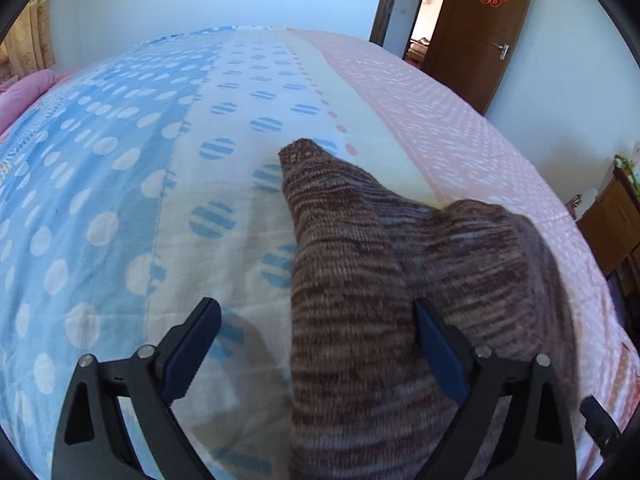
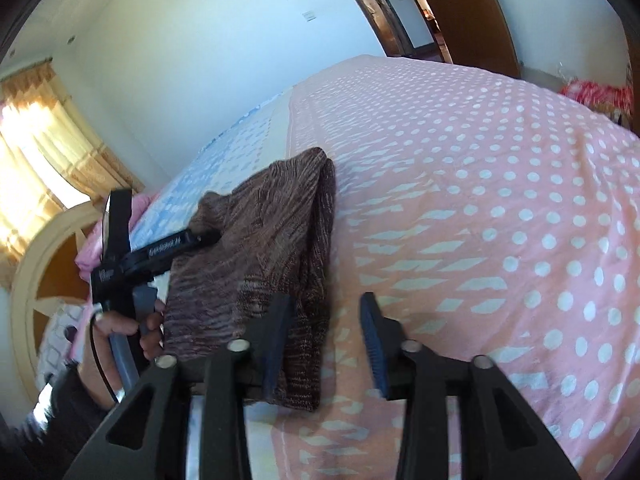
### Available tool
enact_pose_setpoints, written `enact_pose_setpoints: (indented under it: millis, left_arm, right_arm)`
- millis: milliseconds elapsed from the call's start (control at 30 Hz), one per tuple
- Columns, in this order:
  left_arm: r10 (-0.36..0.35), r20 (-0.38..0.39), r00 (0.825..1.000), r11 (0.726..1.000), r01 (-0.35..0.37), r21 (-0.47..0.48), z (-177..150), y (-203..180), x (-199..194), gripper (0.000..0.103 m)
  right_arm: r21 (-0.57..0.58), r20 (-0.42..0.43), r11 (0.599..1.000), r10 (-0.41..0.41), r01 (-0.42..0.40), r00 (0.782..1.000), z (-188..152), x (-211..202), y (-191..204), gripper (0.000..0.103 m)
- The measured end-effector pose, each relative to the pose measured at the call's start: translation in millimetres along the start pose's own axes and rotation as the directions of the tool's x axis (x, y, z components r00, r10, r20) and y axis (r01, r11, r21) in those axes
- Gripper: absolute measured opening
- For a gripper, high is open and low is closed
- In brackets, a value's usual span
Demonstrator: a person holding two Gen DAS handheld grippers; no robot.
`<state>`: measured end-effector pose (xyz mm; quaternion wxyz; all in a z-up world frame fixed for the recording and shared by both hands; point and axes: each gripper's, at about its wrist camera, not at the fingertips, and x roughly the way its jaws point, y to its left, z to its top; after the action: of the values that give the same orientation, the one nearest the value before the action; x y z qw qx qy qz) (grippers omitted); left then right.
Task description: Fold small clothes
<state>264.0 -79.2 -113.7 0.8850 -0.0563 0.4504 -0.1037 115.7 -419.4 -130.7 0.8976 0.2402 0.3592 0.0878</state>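
Lying on a dotted bed (image 1: 120,184), a brown knit garment (image 1: 360,300) passes between the left gripper (image 1: 316,344)'s released, wide-spread fingers. Right gripper (image 2: 326,340) gapes, unclenched; its view alone shows a hand (image 2: 116,336).

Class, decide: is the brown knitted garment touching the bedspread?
Touching. In the right wrist view the brown knitted garment lies flat on the bedspread, with no gap beneath its edge.

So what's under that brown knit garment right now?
The brown knit garment lies on the dotted bedsheet, across its cream and pink bands. Anything beneath or within its folds is hidden.
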Motion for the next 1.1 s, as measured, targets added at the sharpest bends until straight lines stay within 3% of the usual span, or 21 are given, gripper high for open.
enact_pose_setpoints:
  millis: [33,100,233,300,467,533,600,700,833,900,1000,1100]
  left_arm:
    - [-0.039,-0.001,0.999,0.999,0.039,-0.013,-2.6,1.2,-6.4,0.097]
    - [-0.122,0.007,0.992,0.992,0.123,-0.042,-10.0,1.4,-20.0,0.097]
    - [-0.184,-0.034,0.982,0.982,0.183,-0.037,-20.3,-21.1,-18.7,0.097]
    - [-0.186,-0.066,0.980,0.982,0.182,-0.057,-24.9,-24.5,-5.6,0.097]
    - [-0.146,-0.028,0.989,0.989,0.146,-0.001,-31.6,-36.0,-2.7,0.097]
    - [-0.164,-0.010,0.986,0.986,0.164,-0.006,-34.5,-36.2,-4.0,0.093]
    - [-0.187,0.012,0.982,0.981,0.188,-0.042,-34.5,-29.2,-3.7,0.075]
    - [-0.213,0.038,0.976,0.972,0.216,-0.090,-36.5,-24.0,-4.2,0.057]
    - [-0.222,0.044,0.974,0.971,0.225,-0.084,-34.1,-21.9,-6.3,0.040]
    - [-0.216,0.041,0.975,0.973,0.219,-0.077,-32.3,-24.3,-6.3,0.035]
    - [-0.186,0.048,0.981,0.981,0.188,-0.041,-32.3,-32.9,-15.8,0.026]
    - [-0.202,0.081,0.976,0.979,0.203,-0.004,-30.5,-40.0,-37.4,0.023]
  right_arm:
    - [0.039,0.011,0.999,0.031,-0.032,0.999,4.5,-4.1,-3.6,0.061]
    - [0.070,0.025,0.996,0.062,-0.063,0.998,12.7,-7.3,-4.0,0.068]
    - [0.049,-0.042,0.995,0.094,-0.092,0.995,45.3,19.8,9.7,0.068]
    - [0.027,-0.070,0.996,0.081,-0.080,0.994,55.5,38.8,15.0,0.068]
    - [-0.031,-0.175,0.997,0.070,-0.077,0.982,59.9,98.4,22.2,0.068]
    - [-0.069,-0.135,0.994,0.074,-0.084,0.988,53.0,103.3,27.0,0.070]
    - [-0.130,-0.144,0.990,0.043,-0.062,0.989,51.2,106.0,36.8,0.070]
    - [-0.144,-0.151,0.988,0.041,-0.063,0.988,51.0,112.4,39.6,0.068]
    - [-0.152,-0.158,0.987,0.030,-0.055,0.987,52.4,123.6,45.0,0.033]
    - [-0.159,-0.143,0.986,0.024,-0.047,0.989,51.4,123.0,48.1,0.028]
    - [-0.247,-0.091,0.968,-0.059,0.034,0.994,47.1,114.4,69.6,0.024]
    - [-0.260,-0.028,0.964,-0.056,0.047,0.998,47.5,90.4,86.9,0.023]
